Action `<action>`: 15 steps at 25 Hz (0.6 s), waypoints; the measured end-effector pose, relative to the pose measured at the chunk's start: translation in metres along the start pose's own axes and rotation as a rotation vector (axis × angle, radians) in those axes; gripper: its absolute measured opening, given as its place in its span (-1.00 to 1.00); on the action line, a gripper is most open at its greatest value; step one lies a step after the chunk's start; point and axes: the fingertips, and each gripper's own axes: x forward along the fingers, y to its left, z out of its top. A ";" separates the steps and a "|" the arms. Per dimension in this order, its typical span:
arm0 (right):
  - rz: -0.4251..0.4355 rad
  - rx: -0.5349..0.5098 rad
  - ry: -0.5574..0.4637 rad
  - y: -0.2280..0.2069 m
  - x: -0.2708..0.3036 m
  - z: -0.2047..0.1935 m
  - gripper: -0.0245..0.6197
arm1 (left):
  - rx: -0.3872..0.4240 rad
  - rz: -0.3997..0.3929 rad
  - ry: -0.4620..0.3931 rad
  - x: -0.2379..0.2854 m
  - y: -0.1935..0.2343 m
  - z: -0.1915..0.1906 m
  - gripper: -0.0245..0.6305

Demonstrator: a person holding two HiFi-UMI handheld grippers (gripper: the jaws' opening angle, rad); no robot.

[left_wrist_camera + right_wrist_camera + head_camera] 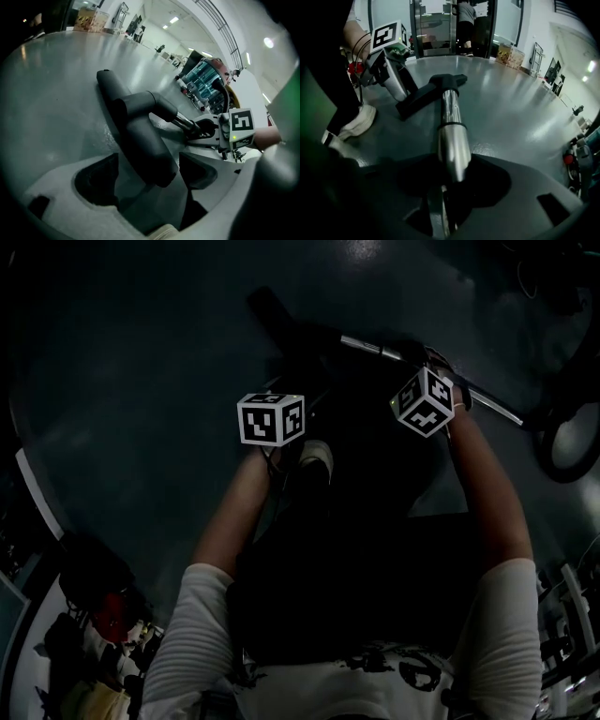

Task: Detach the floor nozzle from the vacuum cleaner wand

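The black floor nozzle (136, 136) lies on the grey floor, its neck (440, 84) joined to the silver wand (452, 140). In the dark head view the nozzle (267, 310) is at the top and the wand (487, 401) runs to the right. My left gripper (150, 187) points down at the nozzle, open. The nozzle's near end sits between its white jaws with gaps on both sides. My right gripper (452, 187) is open astride the wand, which passes between its dark jaws without the pads pressing. The two marker cubes (271, 418) (424, 401) hang over these parts.
A white shoe (354, 124) stands on the floor just left of the nozzle. A person (466, 23) stands by glass doors at the back. A cart with blue crates (206, 79) is farther off. Bags and clutter (94, 615) lie at the lower left.
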 end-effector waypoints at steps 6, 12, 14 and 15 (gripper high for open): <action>0.005 -0.004 -0.031 0.007 -0.008 0.001 -0.31 | -0.007 0.108 -0.051 0.010 -0.008 0.002 0.52; 0.027 -0.013 -0.064 0.025 -0.024 0.003 -0.33 | -0.014 0.184 -0.119 0.019 -0.007 0.009 0.58; 0.013 -0.022 -0.080 0.025 -0.036 0.007 -0.33 | -0.019 0.134 -0.142 0.019 -0.015 0.010 0.58; 0.007 -0.023 -0.094 0.024 -0.043 0.012 -0.33 | -0.028 0.094 -0.163 0.018 -0.022 0.013 0.58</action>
